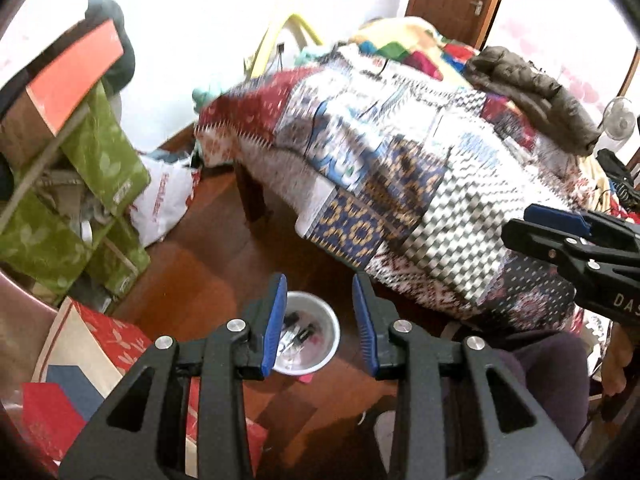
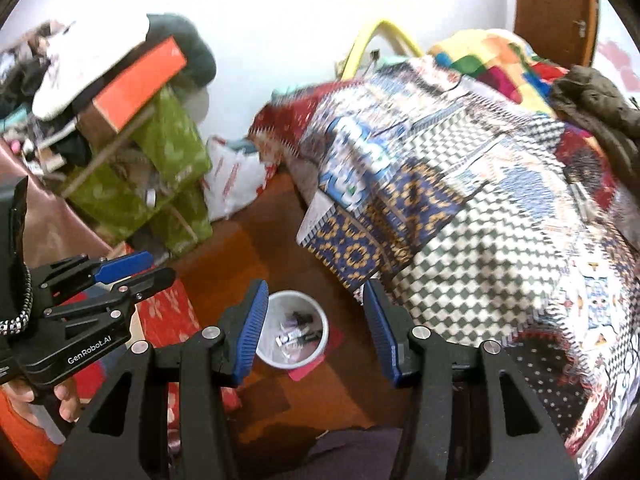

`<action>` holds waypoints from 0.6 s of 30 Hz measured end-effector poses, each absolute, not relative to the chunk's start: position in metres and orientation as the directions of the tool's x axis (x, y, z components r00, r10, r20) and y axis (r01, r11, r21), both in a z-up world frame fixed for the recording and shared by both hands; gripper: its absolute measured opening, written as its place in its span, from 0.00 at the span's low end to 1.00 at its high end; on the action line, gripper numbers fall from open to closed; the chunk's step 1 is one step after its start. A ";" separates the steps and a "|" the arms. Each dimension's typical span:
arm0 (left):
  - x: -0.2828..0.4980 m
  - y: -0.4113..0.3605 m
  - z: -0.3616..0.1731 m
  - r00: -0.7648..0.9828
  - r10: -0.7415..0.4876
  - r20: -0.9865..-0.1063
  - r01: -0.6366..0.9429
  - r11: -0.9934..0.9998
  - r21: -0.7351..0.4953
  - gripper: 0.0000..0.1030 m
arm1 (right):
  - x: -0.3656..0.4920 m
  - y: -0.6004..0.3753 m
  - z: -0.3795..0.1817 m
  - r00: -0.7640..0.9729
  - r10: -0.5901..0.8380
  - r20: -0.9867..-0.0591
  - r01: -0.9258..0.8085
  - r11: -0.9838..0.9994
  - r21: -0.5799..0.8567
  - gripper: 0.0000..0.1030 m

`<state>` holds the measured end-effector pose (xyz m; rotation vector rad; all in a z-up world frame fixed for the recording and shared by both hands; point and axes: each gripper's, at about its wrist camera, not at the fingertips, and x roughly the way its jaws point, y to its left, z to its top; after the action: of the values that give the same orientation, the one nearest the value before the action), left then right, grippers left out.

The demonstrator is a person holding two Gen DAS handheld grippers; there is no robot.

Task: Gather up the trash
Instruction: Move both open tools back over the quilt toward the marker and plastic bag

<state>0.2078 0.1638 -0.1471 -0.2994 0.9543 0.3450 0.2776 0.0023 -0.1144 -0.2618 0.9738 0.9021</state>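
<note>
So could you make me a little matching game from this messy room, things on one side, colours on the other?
Things:
1. bin
2. boxes
3. jacket
4. hoop

Colours:
A. yellow
B. white
C. olive brown
D. green

Pairs: 1-B, 2-D, 3-C, 4-A. The bin sits on the wooden floor with scraps inside; both sets of tongs, left and right, are open above it, holding nothing.

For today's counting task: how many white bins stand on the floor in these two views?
1. The white bin stands on the wooden floor beside the bed, below both open grippers, with trash inside. Others may be hidden behind the clutter.
</note>
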 end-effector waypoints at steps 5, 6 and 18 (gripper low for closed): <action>0.219 0.135 -0.111 0.593 0.163 -0.789 -0.380 0.920 -0.095 0.32 | 0.282 -0.040 -0.080 0.330 0.584 -0.741 -0.724 0.661 0.198 0.45; 0.220 0.130 -0.105 0.602 0.162 -0.782 -0.371 0.924 -0.094 0.32 | 0.283 -0.046 -0.076 0.343 0.588 -0.732 -0.720 0.666 0.197 0.45; 0.277 0.043 -0.042 0.725 0.083 -0.683 -0.199 0.976 -0.093 0.44 | 0.306 -0.144 -0.021 0.586 0.532 -0.611 -0.606 0.789 0.106 0.45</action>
<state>0.2768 0.0428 -0.0421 -0.1646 0.7441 0.1561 0.3064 -0.1438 -0.0206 -0.1177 0.6715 0.6650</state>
